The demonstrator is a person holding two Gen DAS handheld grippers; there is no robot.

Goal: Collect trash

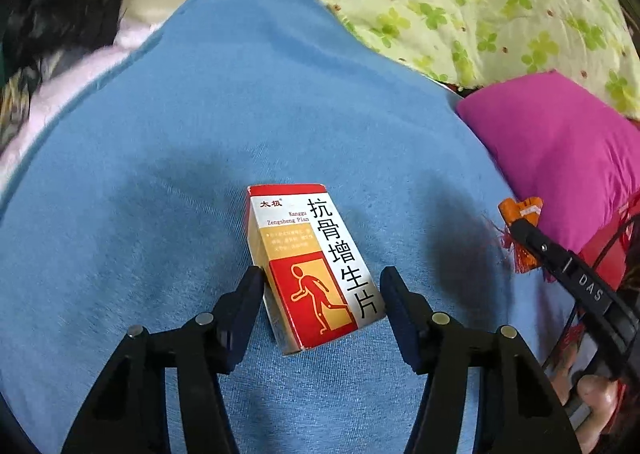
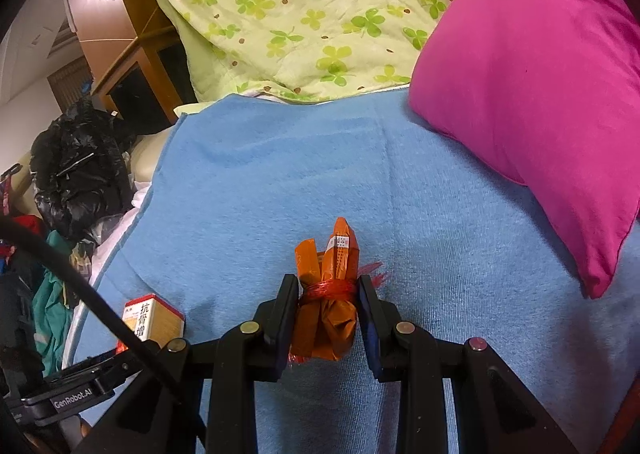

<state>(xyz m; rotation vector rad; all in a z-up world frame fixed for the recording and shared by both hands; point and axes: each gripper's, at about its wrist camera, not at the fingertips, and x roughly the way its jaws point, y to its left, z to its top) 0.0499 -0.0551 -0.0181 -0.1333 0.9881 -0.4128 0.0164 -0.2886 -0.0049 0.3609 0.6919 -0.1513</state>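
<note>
A red-and-white medicine box (image 1: 316,266) with a running figure on it lies flat on the blue towel (image 1: 200,173). My left gripper (image 1: 320,278) straddles its near half, and both pads sit against its long sides. The box's far end (image 2: 154,318) also shows at the lower left of the right wrist view. My right gripper (image 2: 329,286) is shut on an orange wrapper bundle (image 2: 328,294) tied with red string, held just above the towel (image 2: 280,173). In the left wrist view that bundle (image 1: 520,213) sticks out of the right gripper at the right edge.
A magenta pillow (image 2: 520,93) lies to the right on the towel. A green clover quilt (image 2: 300,13) covers the far side. A black plastic bag (image 2: 80,173) and loose clothes are heaped beyond the towel's left edge, beside wooden furniture (image 2: 120,13).
</note>
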